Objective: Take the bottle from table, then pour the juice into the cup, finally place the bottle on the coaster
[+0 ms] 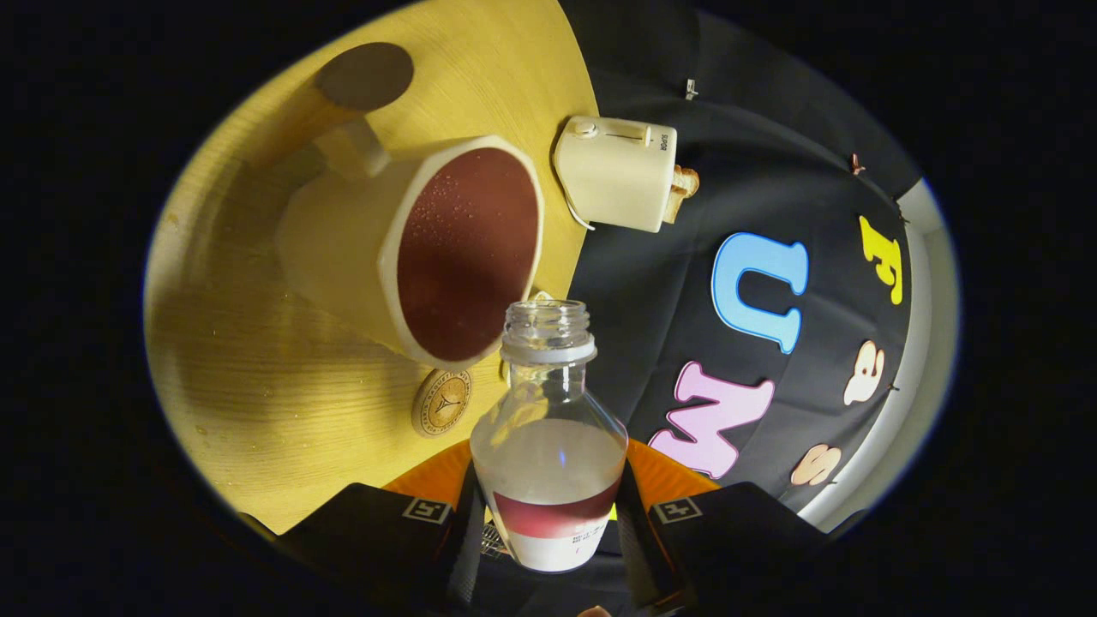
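My gripper is shut on a clear plastic bottle, one finger on each side of its lower body. The bottle has no cap, and a thin band of red juice sits near its base above a white label. Its open mouth is right beside the rim of a cream cup holding red juice; no stream shows between them. The whole scene appears rolled sideways, so the bottle is tilted relative to the table. Past the cup's handle lies a dark brown round coaster.
The yellow wooden table carries a small round tan disc with a logo just ahead of the left finger, below the cup. A cream toaster with bread in it stands at the table's back edge by the black cloth wall.
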Tool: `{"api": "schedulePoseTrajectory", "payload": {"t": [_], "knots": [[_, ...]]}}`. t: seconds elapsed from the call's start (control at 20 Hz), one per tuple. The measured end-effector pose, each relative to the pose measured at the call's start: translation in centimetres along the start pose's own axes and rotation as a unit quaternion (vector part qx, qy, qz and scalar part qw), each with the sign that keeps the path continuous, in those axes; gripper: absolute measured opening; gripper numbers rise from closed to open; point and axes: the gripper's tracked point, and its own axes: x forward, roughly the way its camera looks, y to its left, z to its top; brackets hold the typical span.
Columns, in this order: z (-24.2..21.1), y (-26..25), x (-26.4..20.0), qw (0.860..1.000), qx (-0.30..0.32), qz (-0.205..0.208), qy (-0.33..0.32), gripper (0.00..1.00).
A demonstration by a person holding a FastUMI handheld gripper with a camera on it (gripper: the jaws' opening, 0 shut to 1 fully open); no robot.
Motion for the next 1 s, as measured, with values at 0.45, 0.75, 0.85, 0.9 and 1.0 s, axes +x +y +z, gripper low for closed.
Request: {"api": "schedulePoseTrajectory", "payload": {"t": [0.45,0.75,0.85,0.9,1.0], "knots": [[0.0,-1.2,0.6,0.998,-0.061,-0.014,-0.02,0.7],[0.2,-1.7,0.5,0.997,-0.07,-0.019,-0.024,0.7],[0.4,-1.7,0.6,0.997,-0.074,-0.018,-0.025,0.7],[0.3,-1.7,0.6,0.996,-0.078,-0.019,-0.027,0.7],[0.4,-1.7,0.8,0.996,-0.087,-0.019,-0.03,0.7]]}}
